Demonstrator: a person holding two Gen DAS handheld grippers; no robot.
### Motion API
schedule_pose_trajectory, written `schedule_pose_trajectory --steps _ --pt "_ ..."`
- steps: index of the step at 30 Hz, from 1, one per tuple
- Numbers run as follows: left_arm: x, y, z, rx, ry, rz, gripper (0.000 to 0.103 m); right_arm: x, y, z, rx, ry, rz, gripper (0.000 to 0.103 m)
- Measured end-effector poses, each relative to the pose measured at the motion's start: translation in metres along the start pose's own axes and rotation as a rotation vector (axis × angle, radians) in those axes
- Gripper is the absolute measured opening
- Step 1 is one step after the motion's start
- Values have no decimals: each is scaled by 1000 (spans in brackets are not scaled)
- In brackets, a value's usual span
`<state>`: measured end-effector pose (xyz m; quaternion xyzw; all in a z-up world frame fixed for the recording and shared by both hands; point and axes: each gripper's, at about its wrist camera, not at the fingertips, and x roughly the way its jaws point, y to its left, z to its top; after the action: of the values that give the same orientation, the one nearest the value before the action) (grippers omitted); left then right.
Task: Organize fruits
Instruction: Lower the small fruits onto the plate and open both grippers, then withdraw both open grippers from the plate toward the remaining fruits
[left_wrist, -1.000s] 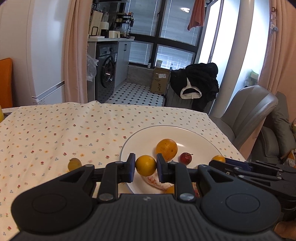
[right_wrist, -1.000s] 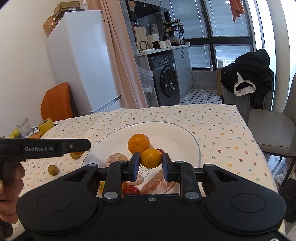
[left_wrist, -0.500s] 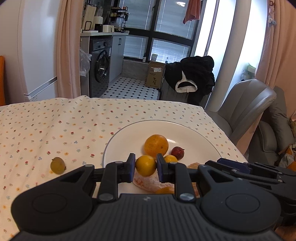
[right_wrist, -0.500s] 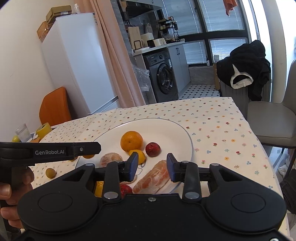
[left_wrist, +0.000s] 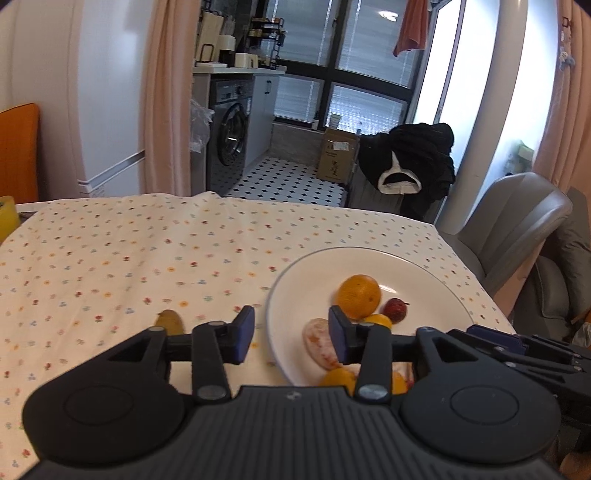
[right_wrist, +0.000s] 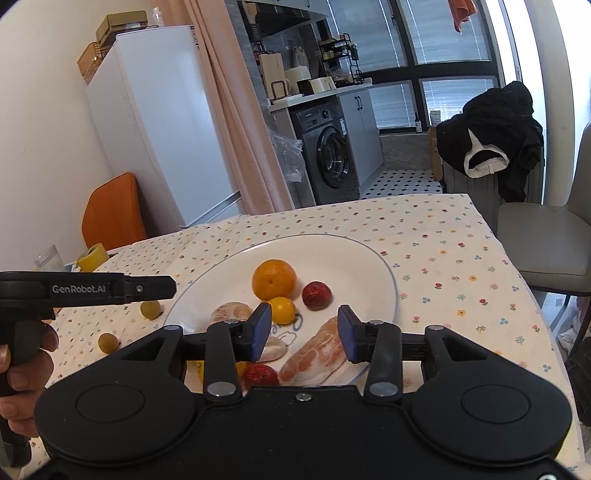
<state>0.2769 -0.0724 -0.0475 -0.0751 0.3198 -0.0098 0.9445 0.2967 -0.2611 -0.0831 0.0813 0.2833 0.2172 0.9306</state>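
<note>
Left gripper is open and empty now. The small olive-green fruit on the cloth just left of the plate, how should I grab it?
Take the green fruit across its short middle, coming down from above. It looks slightly oval and lies loose on the tablecloth, apart from the plate, so both sides seem free. The left gripper is open wide enough.

Plate (right_wrist: 384, 273) is sitting on the worktop (right_wrist: 443, 266), toward its right side in the left wrist view. Orange (right_wrist: 274, 278) is lying mid-plate, a small round fruit (right_wrist: 282, 309) touching its near side, a lychee (right_wrist: 316, 295) just right of both. Peeled segments (right_wrist: 229, 313) are lying left of the small fruit, a bigger peeled piece (right_wrist: 321, 350) near the plate's front rim. Two small fruits (right_wrist: 150, 309) are lying off the plate, on the cloth to its left. Right gripper (right_wrist: 301, 334) is hovering over the plate's near edge, left gripper (left_wrist: 291, 334) straddling its left rim.
</note>
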Motion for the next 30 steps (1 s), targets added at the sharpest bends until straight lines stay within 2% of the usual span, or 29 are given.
schedule_pose_trajectory --steps 3,7,14,16,18,22,30 --pt "-7 10 -1 -9 -8 18 51 0 7 0 -9 -5 0 51" --pt "-14 22 -4 -18 -11 53 61 0 17 0 -24 -7 9 53" --pt "-29 44 -7 -34 -25 96 75 -1 37 0 -58 -15 22 69" --pt "-32 51 -9 -43 -29 111 77 -1 43 1 -67 -16 27 77" --pt "-35 58 -10 -54 -28 122 78 -1 48 1 -68 -18 34 91" --pt "-39 72 -14 -74 -21 139 78 1 59 1 -77 -14 48 101" --pt "-42 91 -25 -97 2 169 78 11 71 -3 -63 26 78 103"
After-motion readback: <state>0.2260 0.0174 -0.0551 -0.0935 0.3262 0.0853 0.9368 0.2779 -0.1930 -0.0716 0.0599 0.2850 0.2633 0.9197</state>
